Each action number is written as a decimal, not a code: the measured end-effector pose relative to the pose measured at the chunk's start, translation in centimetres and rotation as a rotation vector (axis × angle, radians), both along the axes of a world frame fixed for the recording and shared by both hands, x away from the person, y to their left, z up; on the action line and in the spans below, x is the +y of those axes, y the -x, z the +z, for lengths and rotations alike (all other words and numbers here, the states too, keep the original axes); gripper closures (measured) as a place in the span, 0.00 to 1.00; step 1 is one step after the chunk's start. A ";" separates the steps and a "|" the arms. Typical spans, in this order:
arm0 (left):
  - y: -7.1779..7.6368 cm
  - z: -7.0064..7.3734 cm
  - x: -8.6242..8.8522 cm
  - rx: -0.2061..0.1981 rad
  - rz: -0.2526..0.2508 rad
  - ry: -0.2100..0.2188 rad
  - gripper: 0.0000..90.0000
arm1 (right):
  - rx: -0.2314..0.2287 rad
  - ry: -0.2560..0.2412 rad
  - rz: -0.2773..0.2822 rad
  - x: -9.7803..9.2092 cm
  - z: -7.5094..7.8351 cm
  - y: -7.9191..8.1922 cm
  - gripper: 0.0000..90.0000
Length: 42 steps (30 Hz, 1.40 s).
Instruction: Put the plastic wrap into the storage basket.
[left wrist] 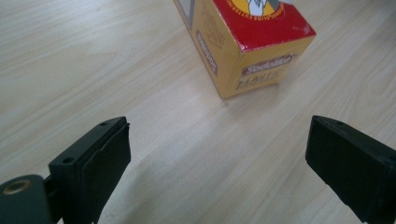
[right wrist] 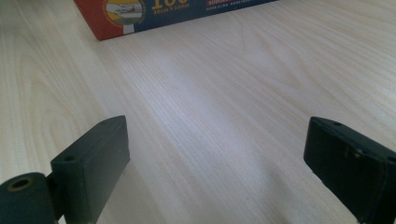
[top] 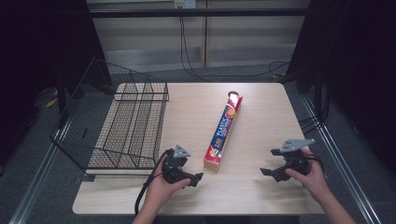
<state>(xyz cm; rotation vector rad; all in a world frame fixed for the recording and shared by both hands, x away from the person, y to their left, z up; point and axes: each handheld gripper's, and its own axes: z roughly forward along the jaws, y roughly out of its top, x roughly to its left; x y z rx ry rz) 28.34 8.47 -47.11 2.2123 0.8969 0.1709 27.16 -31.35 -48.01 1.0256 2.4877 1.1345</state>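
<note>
**A:** Nearest me, the left gripper [top: 193, 179] rests low on the pale wooden table [top: 261, 116], jaws spread wide with bare wood between them; in the left gripper view its black fingertips [left wrist: 105, 154] frame the near end of the box. The right gripper [top: 267, 171] sits well apart on the other side, jaws equally wide and holding nothing.

**B:** And the object itself?

**A:** A long, slim cardboard box of plastic wrap, red and blue on top with yellow sides [top: 223, 132]. It lies flat at mid-table, between my two grippers and a little beyond them, just right of the black wire basket [top: 116, 126] but not touching it.

**B:** Orientation?

**A:** The long axis runs from near to far, leaning slightly right: the near end [left wrist: 261, 70] points toward my left gripper, and the far end reaches toward the back edge, where glare hides the print.

**B:** How do I expect it to handle?

**A:** I judge it light and fairly stiff lengthwise, though thin card walls may dent under a hard squeeze, and the glossy print looks slippery. I would close across the narrow width near mid-length for balance; a hold at one end would likely let the other end sag.
</note>
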 end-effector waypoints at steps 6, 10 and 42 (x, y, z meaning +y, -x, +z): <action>-0.2 0.2 -0.2 0.019 -0.015 0.004 0.07 | -0.002 0.032 -0.037 0.0 0.2 0.2 0.07; -0.3 0.7 -0.2 0.020 -0.009 0.014 0.06 | -0.016 0.031 -0.056 -0.2 0.2 0.2 0.07; -3.6 3.7 -3.1 0.077 0.002 0.049 0.05 | -0.039 -0.013 -0.078 -0.7 1.0 0.7 0.05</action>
